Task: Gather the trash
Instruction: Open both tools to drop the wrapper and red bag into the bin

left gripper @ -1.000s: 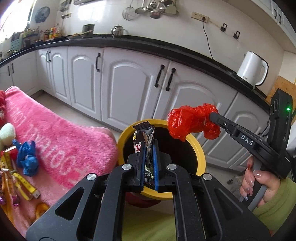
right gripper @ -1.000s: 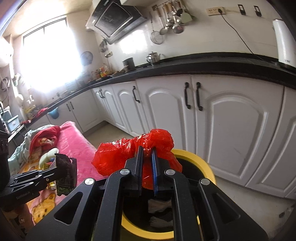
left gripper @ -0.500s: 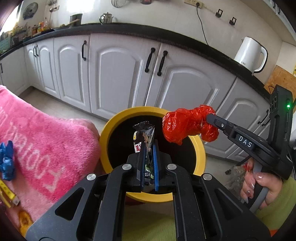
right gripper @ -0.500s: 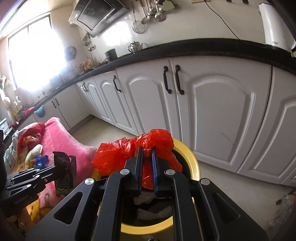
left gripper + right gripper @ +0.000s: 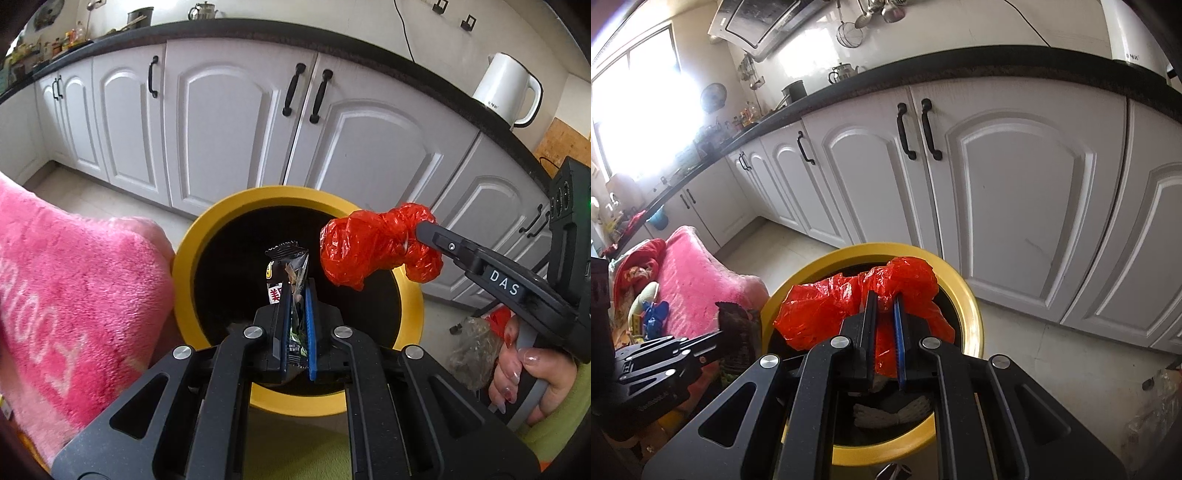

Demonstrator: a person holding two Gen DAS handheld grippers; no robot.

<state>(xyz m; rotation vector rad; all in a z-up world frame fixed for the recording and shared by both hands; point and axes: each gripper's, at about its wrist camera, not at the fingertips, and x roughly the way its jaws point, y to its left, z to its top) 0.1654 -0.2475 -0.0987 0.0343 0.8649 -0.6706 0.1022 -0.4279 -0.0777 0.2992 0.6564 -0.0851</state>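
A round bin with a yellow rim point(image 5: 184, 291) point(image 5: 973, 306) and a dark inside stands on the kitchen floor, straight ahead of both grippers. My left gripper point(image 5: 295, 288) is shut on a dark snack wrapper point(image 5: 286, 266) that sticks up over the bin's mouth. In the right wrist view the same wrapper point(image 5: 737, 328) shows at the lower left. My right gripper point(image 5: 884, 301) is shut on a crumpled red plastic bag point(image 5: 820, 314) point(image 5: 365, 247), held over the bin's right half. Pale crumpled trash point(image 5: 890, 410) lies at the bottom of the bin.
A pink towel-covered surface point(image 5: 55, 295) presses against the bin's left side, with a blue toy point(image 5: 653, 314) and other clutter on it. White cabinets point(image 5: 229, 122) run close behind. A white kettle point(image 5: 506, 92) sits on the dark counter. A crumpled clear bag point(image 5: 472, 350) lies on the floor, right.
Both grippers have sunk and come nearer the bin, which now looks larger and more central. The wrapper and the red bag hang lower over its mouth. Both grips stay the same.
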